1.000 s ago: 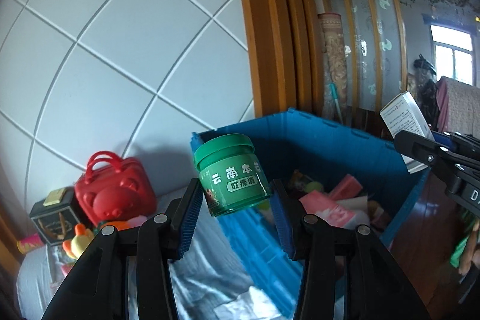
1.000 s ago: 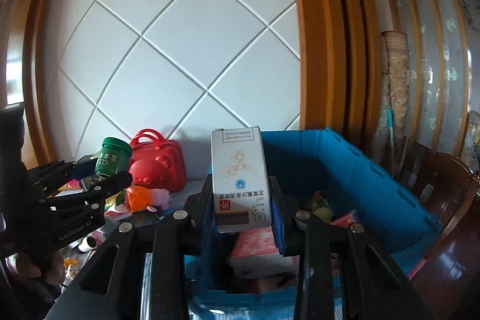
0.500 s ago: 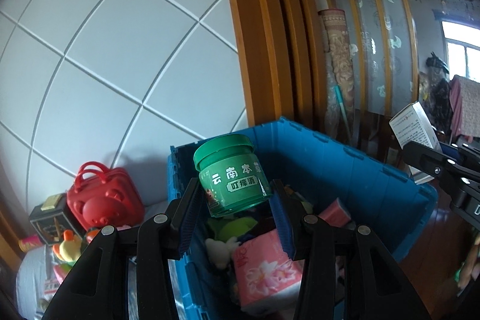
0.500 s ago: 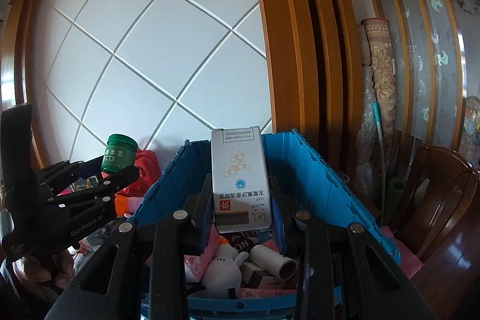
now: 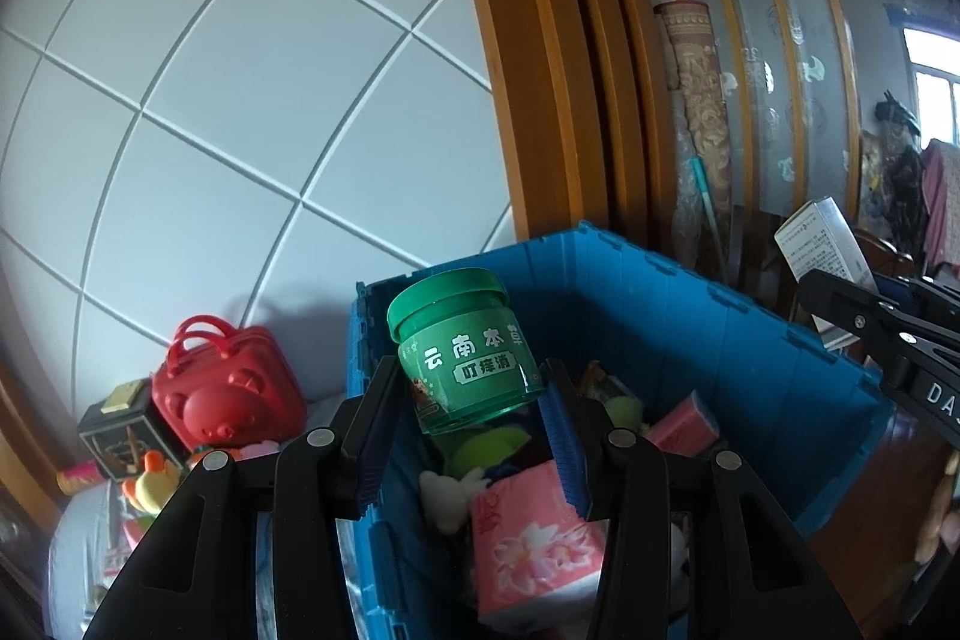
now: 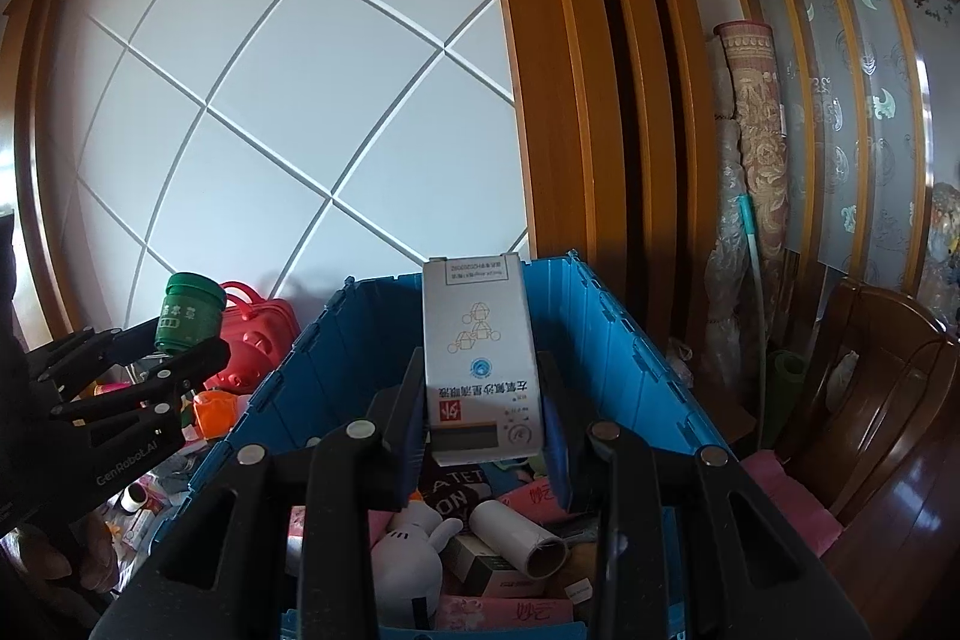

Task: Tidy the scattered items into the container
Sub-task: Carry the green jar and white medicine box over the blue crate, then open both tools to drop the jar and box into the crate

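Green jar [image 5: 465,349] is pinched in your left gripper [image 5: 468,427]; your right gripper [image 6: 480,421] pinches the white box [image 6: 480,352], blue bin [image 6: 612,364] below both fingers.

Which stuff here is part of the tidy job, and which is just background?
Job:
- green jar in left gripper
- white box in right gripper
- blue crate
- loose items beside the crate: red toy case, black tin

Background:
- rolled mat
- wooden chair
- white tiled wall
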Action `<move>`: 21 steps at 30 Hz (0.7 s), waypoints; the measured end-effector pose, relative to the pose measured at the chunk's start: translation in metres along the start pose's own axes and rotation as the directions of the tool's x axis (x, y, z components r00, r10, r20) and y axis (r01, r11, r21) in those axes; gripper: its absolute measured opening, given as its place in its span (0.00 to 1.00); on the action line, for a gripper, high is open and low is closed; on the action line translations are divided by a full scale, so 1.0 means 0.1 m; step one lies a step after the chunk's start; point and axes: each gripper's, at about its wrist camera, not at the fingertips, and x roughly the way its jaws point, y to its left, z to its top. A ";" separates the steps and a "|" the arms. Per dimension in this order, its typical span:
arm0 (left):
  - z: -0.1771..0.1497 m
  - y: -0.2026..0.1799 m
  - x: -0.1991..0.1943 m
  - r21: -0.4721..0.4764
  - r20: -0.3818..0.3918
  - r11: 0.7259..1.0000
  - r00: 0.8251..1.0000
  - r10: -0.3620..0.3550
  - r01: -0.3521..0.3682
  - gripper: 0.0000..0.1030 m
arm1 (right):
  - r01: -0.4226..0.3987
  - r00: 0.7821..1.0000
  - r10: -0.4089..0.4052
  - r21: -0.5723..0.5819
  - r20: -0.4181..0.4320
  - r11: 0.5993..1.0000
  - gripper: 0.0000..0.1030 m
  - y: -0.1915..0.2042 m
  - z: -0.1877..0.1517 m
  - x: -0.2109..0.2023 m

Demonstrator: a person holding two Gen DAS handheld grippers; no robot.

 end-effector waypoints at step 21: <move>0.19 0.02 0.02 0.005 0.019 0.999 0.999 0.050 -0.050 0.84 | -0.025 0.999 0.024 0.045 0.032 0.999 0.68 0.05 0.25 0.16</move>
